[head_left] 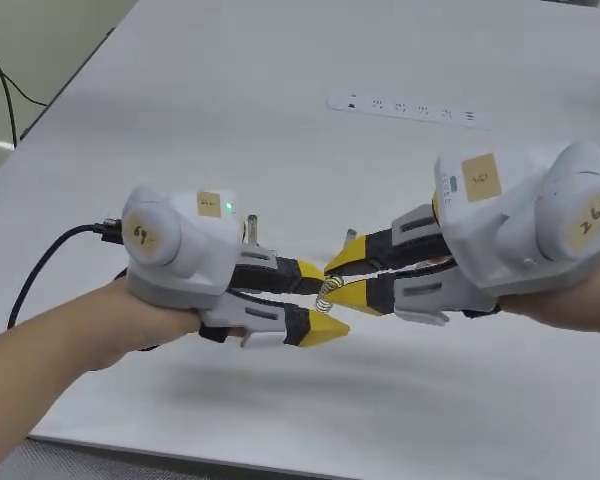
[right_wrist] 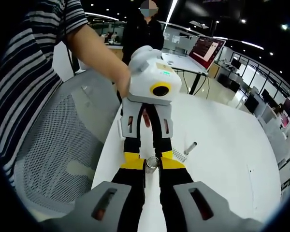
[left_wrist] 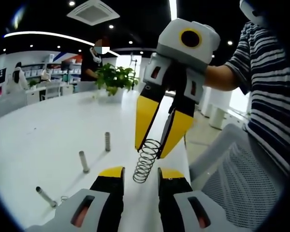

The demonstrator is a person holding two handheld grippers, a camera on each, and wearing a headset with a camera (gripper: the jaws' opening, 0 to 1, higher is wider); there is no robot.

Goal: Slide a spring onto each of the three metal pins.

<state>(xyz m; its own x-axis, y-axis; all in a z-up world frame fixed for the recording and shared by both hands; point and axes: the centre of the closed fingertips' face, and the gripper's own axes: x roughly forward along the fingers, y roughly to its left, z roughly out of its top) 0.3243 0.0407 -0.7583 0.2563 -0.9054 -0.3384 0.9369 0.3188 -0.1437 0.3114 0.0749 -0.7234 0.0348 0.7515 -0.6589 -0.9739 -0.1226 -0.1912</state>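
**Metal, plastic and mesh**

The spring (left_wrist: 146, 161) was thin, bright metal wire, and the three pins (left_wrist: 107, 141) were duller grey metal. The counter (head_left: 280, 120) looked smooth, white and matt. The left gripper (left_wrist: 141, 173) and right gripper (left_wrist: 151, 149) had matt pale plastic shells and smooth yellow-and-black jaws. At lower right of the left gripper view, a chair (left_wrist: 222, 179) showed grey mesh cloth.

Spring (left_wrist: 146, 161) tilted mid-air, 3 metal pins (left_wrist: 83, 161) approx upright in row
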